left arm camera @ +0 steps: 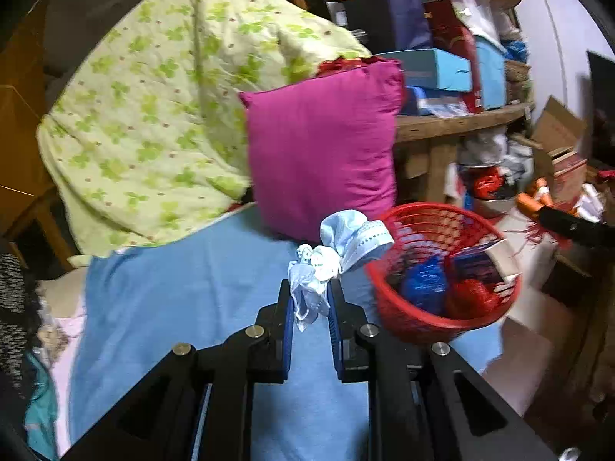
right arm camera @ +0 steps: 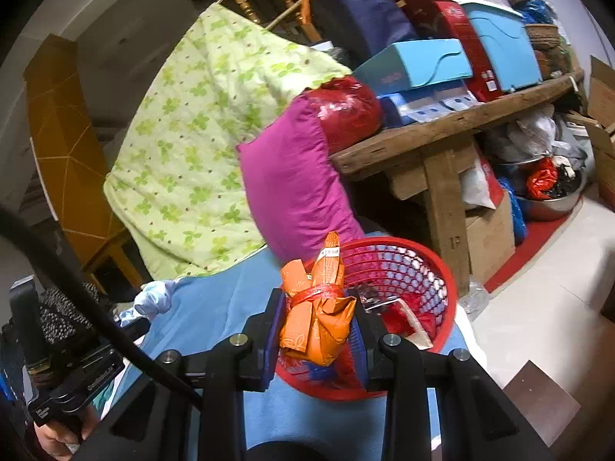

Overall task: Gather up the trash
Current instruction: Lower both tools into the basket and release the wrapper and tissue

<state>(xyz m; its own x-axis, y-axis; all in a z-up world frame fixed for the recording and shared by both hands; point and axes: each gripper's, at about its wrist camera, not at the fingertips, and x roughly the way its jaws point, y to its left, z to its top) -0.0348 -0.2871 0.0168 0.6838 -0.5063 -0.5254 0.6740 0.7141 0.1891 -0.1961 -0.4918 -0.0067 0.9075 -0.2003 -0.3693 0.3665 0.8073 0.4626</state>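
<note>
The left gripper [left arm camera: 310,296] was clamped on a crumpled pale-blue cloth wad [left arm camera: 334,257], holding it just left of the round red plastic mesh basket [left arm camera: 430,319] on the blue sheet [left arm camera: 192,299]. The right gripper [right arm camera: 317,320] was clamped on an orange wrapper bundle tied with red string [right arm camera: 317,319], at the basket's near rim, with other scraps already inside.

basket [left arm camera: 407,322] on bed sheet [left arm camera: 192,307], pillow [left arm camera: 323,153] behind it

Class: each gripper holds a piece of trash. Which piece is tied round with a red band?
The orange wrapper bundle in the right gripper; the left gripper holds crumpled pale-blue face masks with no band.
</note>
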